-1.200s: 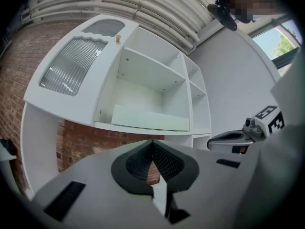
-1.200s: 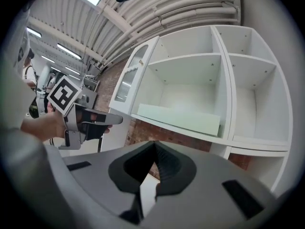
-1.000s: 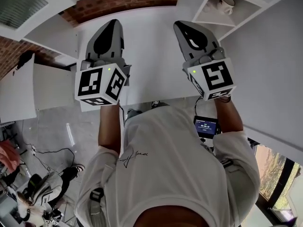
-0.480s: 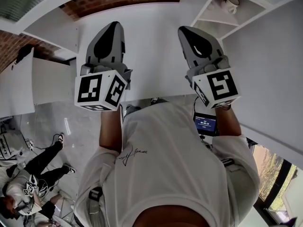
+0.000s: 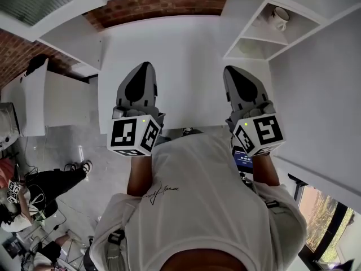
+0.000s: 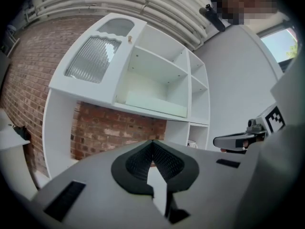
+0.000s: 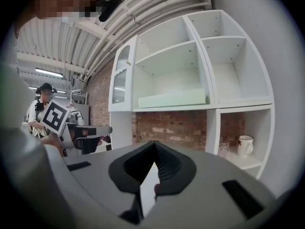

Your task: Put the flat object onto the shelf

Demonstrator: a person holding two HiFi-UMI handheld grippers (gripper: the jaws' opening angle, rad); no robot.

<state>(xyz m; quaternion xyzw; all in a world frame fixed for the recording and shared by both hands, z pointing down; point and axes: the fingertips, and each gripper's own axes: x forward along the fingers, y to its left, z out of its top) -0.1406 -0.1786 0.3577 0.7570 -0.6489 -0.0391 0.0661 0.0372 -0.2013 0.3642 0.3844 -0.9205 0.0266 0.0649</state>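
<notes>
Right gripper view: a pale green board (image 7: pixel 172 98) lies flat on the middle shelf (image 7: pixel 238 102), with its long side running along the shelf edge.
The left gripper (image 6: pixel 152 142) and the right gripper (image 7: pixel 153 143) both have their jaws pressed together with nothing between them. A mug (image 7: pixel 246 145) stands one compartment lower, at the right, with a glass (image 7: pixel 224 147) just beside it. The head view shows the white counter (image 5: pixel 169 49) below both grippers, but the board shows only in the gripper views.

Red brick wall (image 7: pixel 171 125), white shelf unit (image 7: pixel 238 102), pale grey floor (image 5: pixel 67 145), ribbed ceiling (image 7: pixel 143 18)
</notes>
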